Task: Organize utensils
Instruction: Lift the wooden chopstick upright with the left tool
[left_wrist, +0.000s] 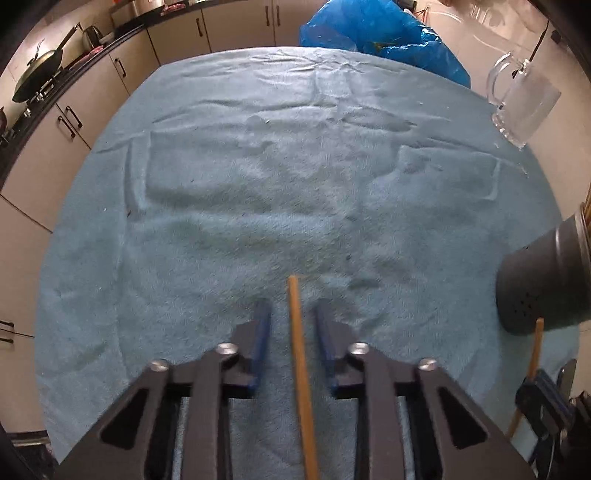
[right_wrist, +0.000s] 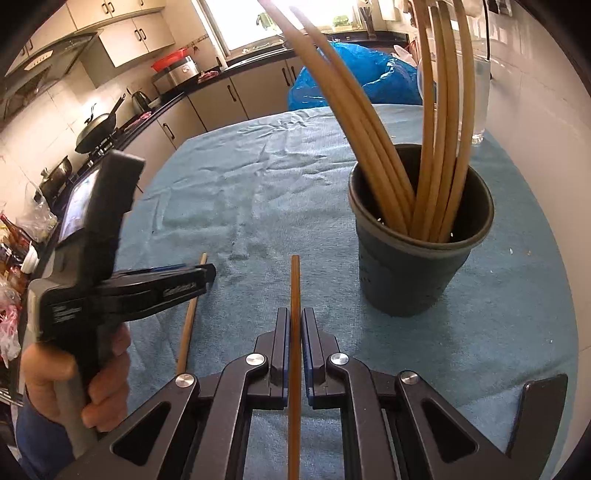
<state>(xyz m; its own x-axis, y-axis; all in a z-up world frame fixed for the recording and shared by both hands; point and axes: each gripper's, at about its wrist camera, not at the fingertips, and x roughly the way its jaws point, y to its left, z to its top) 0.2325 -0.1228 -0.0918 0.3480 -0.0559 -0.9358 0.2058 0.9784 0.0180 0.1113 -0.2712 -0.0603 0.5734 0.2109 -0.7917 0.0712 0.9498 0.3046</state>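
Note:
A dark utensil cup (right_wrist: 417, 254) stands on the blue towel (right_wrist: 258, 192) and holds several wooden chopsticks (right_wrist: 373, 147). My right gripper (right_wrist: 294, 317) is shut on one chopstick (right_wrist: 294, 288) that points forward, left of the cup. My left gripper (left_wrist: 291, 314) is open, its jaws on either side of another chopstick (left_wrist: 297, 332) lying on the towel (left_wrist: 258, 184), not touching it. That gripper (right_wrist: 212, 273) and chopstick (right_wrist: 190, 314) also show in the right wrist view. The cup (left_wrist: 543, 280) shows at the right edge of the left wrist view.
A clear glass mug (left_wrist: 517, 99) stands at the towel's far right corner. A blue plastic bag (left_wrist: 380, 33) lies behind the table. Kitchen cabinets and a stove with a wok (left_wrist: 40, 70) run along the left.

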